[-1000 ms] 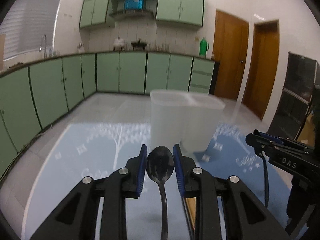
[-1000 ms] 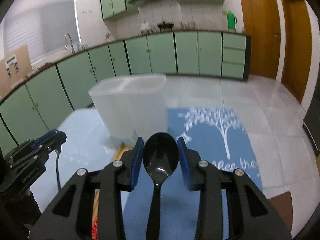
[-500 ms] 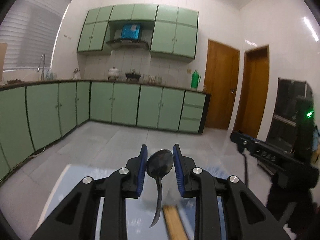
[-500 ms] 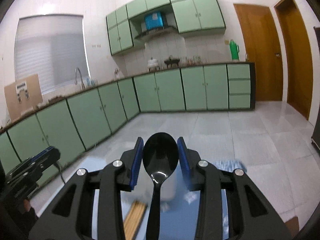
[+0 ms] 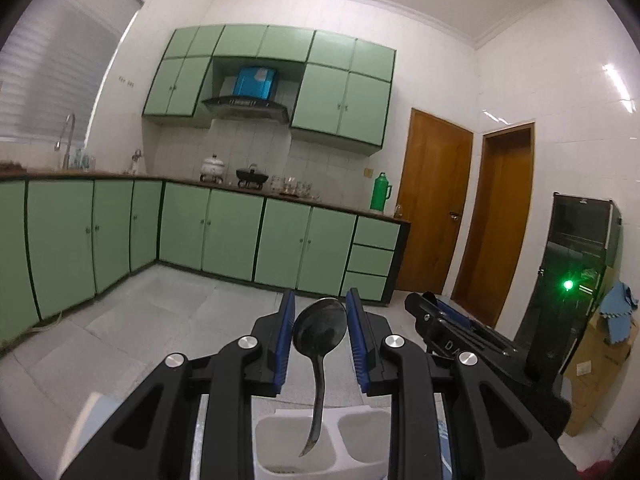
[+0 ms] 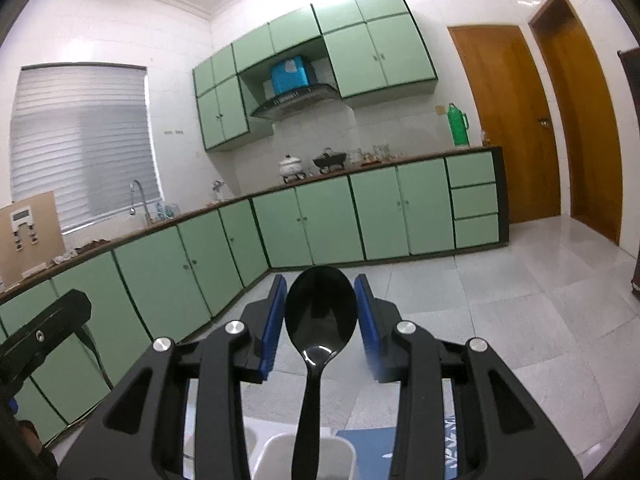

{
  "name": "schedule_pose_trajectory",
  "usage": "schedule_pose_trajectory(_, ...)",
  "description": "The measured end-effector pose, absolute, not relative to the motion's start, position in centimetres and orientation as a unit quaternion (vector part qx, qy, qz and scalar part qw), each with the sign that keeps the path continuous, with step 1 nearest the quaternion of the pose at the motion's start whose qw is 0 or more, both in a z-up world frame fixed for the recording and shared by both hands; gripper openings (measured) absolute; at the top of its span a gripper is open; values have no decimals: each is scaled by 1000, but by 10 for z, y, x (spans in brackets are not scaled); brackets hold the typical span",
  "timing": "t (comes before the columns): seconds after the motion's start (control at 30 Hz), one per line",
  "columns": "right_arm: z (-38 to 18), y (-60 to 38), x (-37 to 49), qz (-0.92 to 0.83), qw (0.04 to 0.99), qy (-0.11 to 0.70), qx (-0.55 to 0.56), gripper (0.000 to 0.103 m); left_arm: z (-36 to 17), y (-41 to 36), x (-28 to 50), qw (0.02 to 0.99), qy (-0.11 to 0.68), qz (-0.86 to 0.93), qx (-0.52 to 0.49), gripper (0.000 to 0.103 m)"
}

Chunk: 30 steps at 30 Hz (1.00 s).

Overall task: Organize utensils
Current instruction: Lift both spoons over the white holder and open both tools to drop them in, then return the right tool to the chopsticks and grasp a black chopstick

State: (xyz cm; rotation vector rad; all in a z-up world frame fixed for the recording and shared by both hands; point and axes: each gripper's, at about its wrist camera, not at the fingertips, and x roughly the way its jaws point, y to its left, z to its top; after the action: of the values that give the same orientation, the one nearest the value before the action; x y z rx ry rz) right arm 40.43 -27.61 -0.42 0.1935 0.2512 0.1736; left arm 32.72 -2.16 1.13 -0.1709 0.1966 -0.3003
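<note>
My left gripper (image 5: 320, 330) is shut on a metal spoon (image 5: 319, 334), bowl up between the blue pads, handle hanging down over the left compartment of a white two-compartment holder (image 5: 298, 446). My right gripper (image 6: 321, 312) is shut on a black plastic spoon (image 6: 320, 316), bowl up, handle pointing down over the same holder (image 6: 304, 454) at the frame's bottom. The right gripper also shows in the left wrist view (image 5: 460, 336), close on the right. The left gripper's body shows at the left edge of the right wrist view (image 6: 44, 328).
A blue patterned tablecloth (image 6: 384, 450) lies under the holder. Beyond are the tiled floor, green kitchen cabinets (image 5: 224, 236), two wooden doors (image 5: 464, 220) and a dark cabinet (image 5: 580, 256) at the right.
Both grippers have risen and tilted upward, spoons still held. The holder went from standing ahead of the fingers to lying below them, with the spoon handles now hanging over its openings.
</note>
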Motion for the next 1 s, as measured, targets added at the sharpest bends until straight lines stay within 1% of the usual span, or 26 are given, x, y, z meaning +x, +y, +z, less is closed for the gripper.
schedule_pose_trajectory(0.17,-36,-273,417,89,977,163,106,34,-20,-22,352,976,139,-145,-88,26)
schedule_pose_trajectory(0.23,-43,-272,413,92,975,171,111,36,-29,-22,353,973,153,-150,-89,26)
schedule_pose_trajectory(0.27,-44,-275,411,94,974,173,114,39,-33,-22,352,972,159,-149,-87,27)
schedule_pose_trajectory(0.3,-44,-274,407,96,973,175,115,45,-34,-22,351,972,162,-149,-85,27)
schedule_pose_trajectory(0.33,-43,-275,404,96,973,177,117,47,-35,-22,349,971,164,-150,-83,28)
schedule_pose_trajectory(0.4,-40,-277,395,97,971,181,119,51,-34,-21,342,971,168,-149,-77,36)
schedule_pose_trajectory(0.43,-37,-279,388,96,971,184,121,53,-33,-20,337,971,170,-149,-74,37)
schedule_pose_trajectory(0.5,-32,-283,374,94,969,189,126,61,-31,-18,327,971,177,-146,-69,41)
schedule_pose_trajectory(0.53,-30,-286,365,91,968,195,127,63,-29,-18,321,971,179,-145,-68,43)
schedule_pose_trajectory(0.6,-30,-291,342,87,965,211,132,70,-28,-16,305,971,189,-137,-56,50)
schedule_pose_trajectory(0.63,-31,-292,333,88,963,218,133,72,-28,-15,295,970,197,-134,-48,51)
schedule_pose_trajectory(0.7,-37,-295,307,88,958,238,133,78,-32,-11,275,967,211,-133,-46,58)
schedule_pose_trajectory(0.77,-48,-295,282,85,954,258,124,81,-43,-9,252,962,233,-134,-38,60)
schedule_pose_trajectory(0.83,-63,-292,255,83,948,285,117,81,-54,-9,234,958,252,-132,-30,61)
schedule_pose_trajectory(1.0,-105,-271,198,80,930,347,91,81,-101,-7,182,945,307,-113,-1,63)
